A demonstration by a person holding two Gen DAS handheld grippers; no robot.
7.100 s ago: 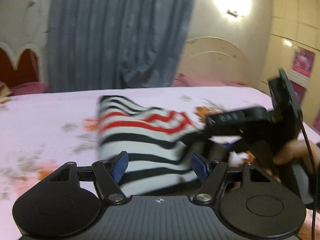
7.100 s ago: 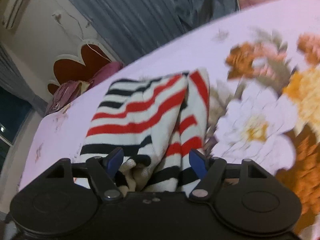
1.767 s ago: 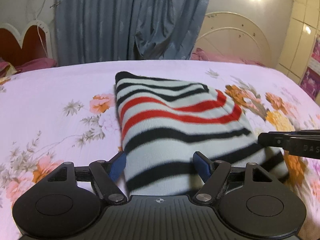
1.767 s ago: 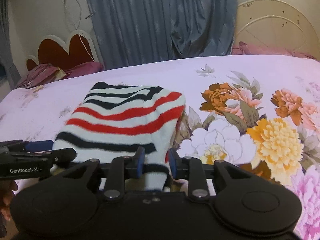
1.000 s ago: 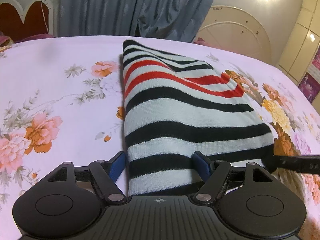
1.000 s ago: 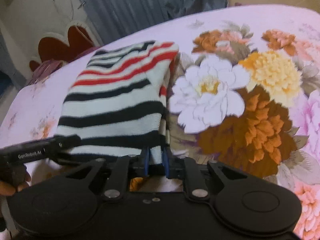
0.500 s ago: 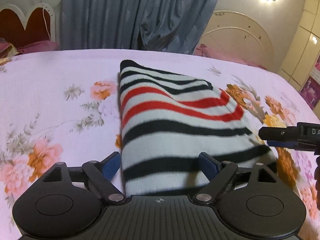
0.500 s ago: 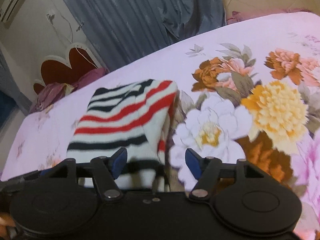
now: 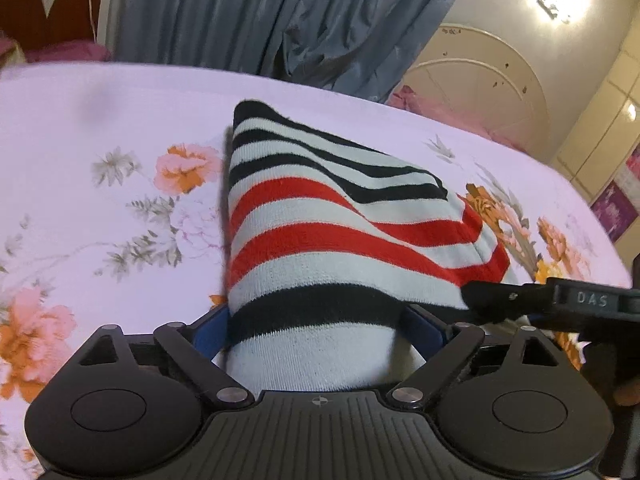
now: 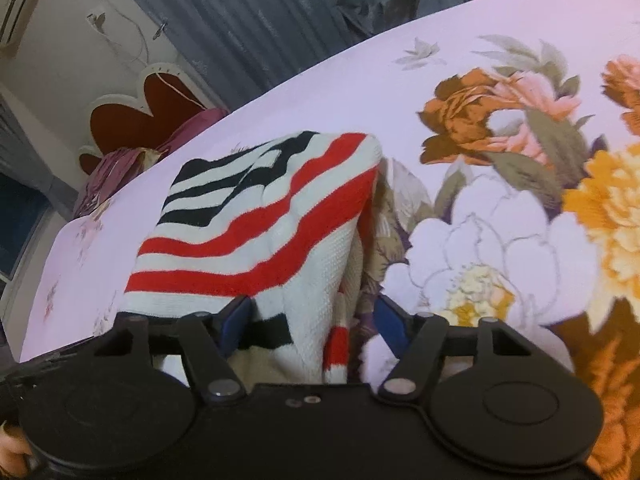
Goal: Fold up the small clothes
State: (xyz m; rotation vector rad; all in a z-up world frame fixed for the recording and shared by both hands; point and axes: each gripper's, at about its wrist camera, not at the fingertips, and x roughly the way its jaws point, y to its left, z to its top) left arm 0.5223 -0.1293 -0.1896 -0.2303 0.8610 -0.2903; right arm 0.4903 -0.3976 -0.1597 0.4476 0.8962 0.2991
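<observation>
A folded striped sweater [image 9: 320, 216] lies on the bed [image 9: 100, 200], on a pale pink sheet printed with flowers. Its near end sits between the fingers of the left gripper [image 9: 318, 324], whose blue-padded fingers [image 9: 206, 330] stand wide apart on either side of the cloth. The right gripper [image 10: 310, 316] also has its fingers [image 10: 236, 314] spread, with the sweater's near corner lying between them. The knit shows white, black and red bands, black at the far end, red across the middle. One side edge hangs loose beside the right gripper's fingers. A grey-blue curtain [image 9: 260, 16] hangs beyond the bed.
</observation>
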